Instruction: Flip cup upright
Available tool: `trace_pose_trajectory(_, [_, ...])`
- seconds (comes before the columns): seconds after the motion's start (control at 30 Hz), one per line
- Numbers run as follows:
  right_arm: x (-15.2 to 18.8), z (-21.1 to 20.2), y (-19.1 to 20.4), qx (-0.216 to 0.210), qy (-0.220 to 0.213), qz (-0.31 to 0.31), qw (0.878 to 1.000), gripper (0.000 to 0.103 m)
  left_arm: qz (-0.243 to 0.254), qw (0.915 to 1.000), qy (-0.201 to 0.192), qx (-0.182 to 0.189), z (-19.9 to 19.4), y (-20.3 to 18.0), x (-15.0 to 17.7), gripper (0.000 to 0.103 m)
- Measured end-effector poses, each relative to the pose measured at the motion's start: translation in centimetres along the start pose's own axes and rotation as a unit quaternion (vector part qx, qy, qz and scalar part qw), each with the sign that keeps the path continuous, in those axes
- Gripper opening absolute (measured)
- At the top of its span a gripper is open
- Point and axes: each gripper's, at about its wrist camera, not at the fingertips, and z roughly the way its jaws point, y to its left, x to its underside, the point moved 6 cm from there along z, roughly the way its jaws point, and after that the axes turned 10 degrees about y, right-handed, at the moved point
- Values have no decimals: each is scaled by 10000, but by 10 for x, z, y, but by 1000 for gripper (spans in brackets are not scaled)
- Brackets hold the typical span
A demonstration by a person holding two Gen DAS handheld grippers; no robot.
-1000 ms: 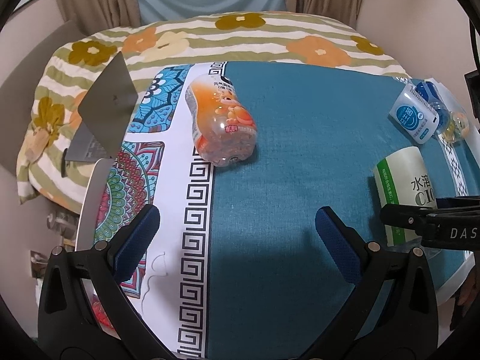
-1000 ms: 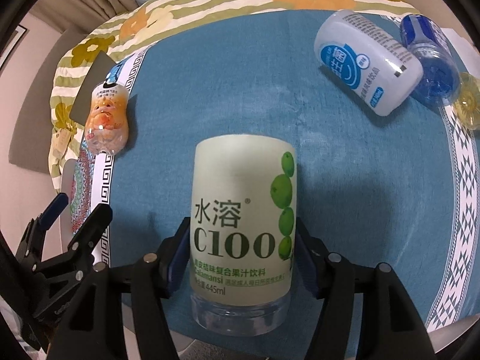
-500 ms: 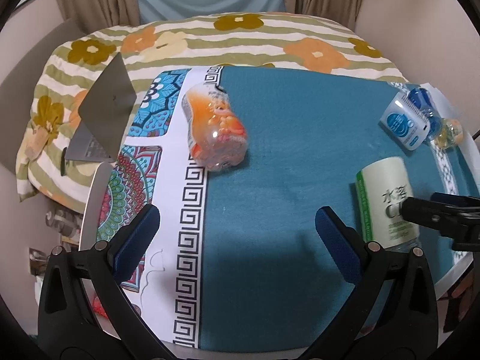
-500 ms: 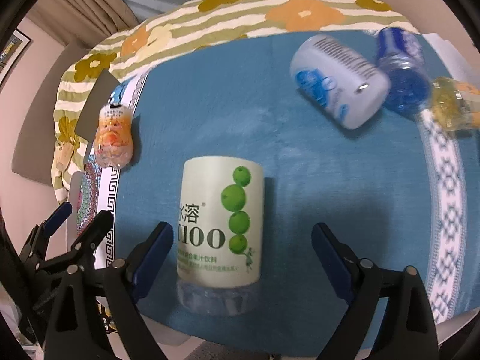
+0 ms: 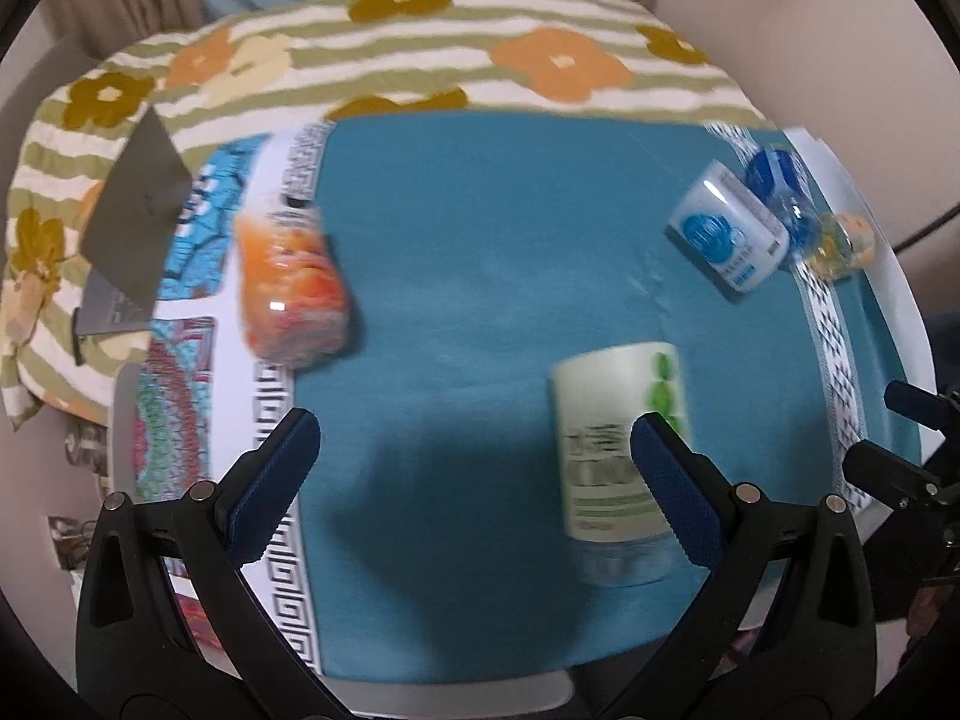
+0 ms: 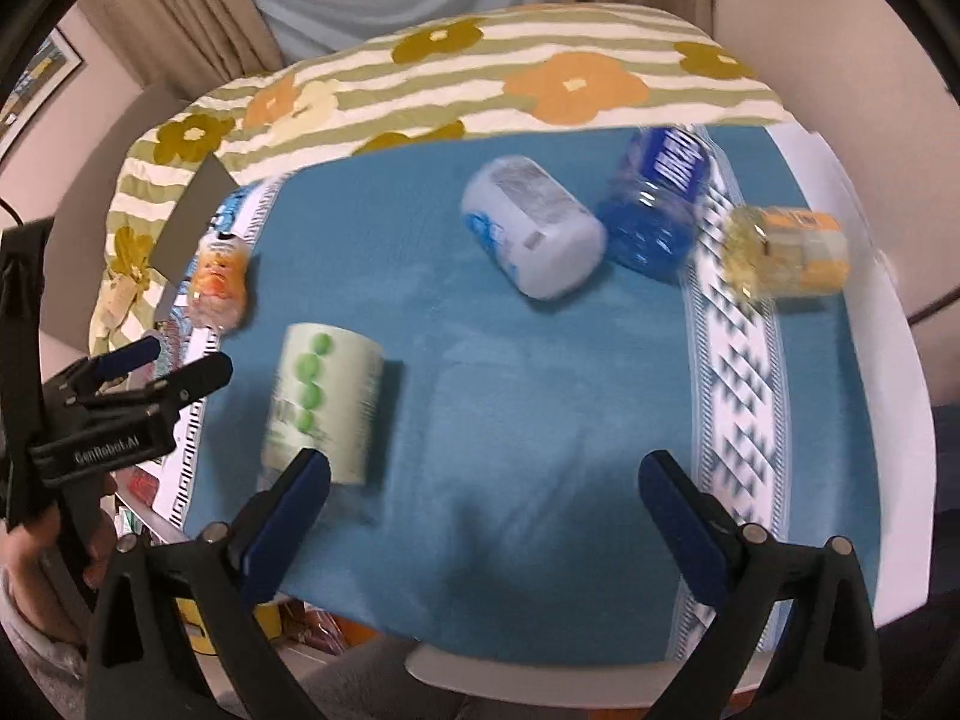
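From the left wrist view, the left gripper (image 5: 474, 480) hangs over the blue cloth (image 5: 492, 252) on the worktop. Its fingers (image 5: 273, 486) are wide apart and hold nothing. The green cup (image 5: 618, 420) stands on the cloth with its clear end down, partly behind the right-side finger. It looks like it stands by itself, and I think that is the way it should be. An orange cup (image 5: 291, 294) lies on its side at the left edge of the cloth, so it may need a turn next. Far right, a white and blue cup (image 5: 729, 231), a dark blue cup (image 5: 780, 192) and a yellow cup (image 5: 840, 243) lie tipped in a close bunch.

From the right wrist view, the right gripper (image 6: 483, 516) is also wide open and empty. It points at bare cloth, with the green cup (image 6: 327, 402) off to its left, just by the left-side finger. Nothing holds that cup. The white and blue cup (image 6: 534, 228), the dark blue cup (image 6: 657, 198) and the yellow cup (image 6: 786, 255) lie on their sides farther back. The open fingers would fit around one of them. The picture is blurry, so small details are hard to tell.
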Motion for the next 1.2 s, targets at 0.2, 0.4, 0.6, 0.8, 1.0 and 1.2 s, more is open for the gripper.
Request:
trace_pose_trajectory(0.2, [6, -3, -23, 80, -161, 168, 9997, 103, 160, 9977, 651, 18, 20, -25, -9, 103])
trace_pose_trajectory(0.4, [12, 6, -34, -85, -181, 172, 9997, 103, 55, 9927, 1205, -46, 39, -39, -20, 103])
trace_pose_trajectory(0.6, [15, 15, -49, -159, -121, 214, 9996, 103, -172, 9841, 1764, -112, 60, -49, -19, 95])
trace_pose_trajectory(0.8, [13, 21, -62, -258, -80, 229, 9994, 103, -418, 9790, 1991, -143, 71, -52, -19, 92])
trace_pose_trajectory(1.0, [9, 25, -67, -308, -47, 187, 9993, 103, -515, 9757, 2126, -103, 81, -60, -25, 75])
trace_pose_trajectory(1.2, [5, 26, -72, -356, -51, 174, 9992, 103, -525, 9767, 2082, 61, 82, -71, -26, 67])
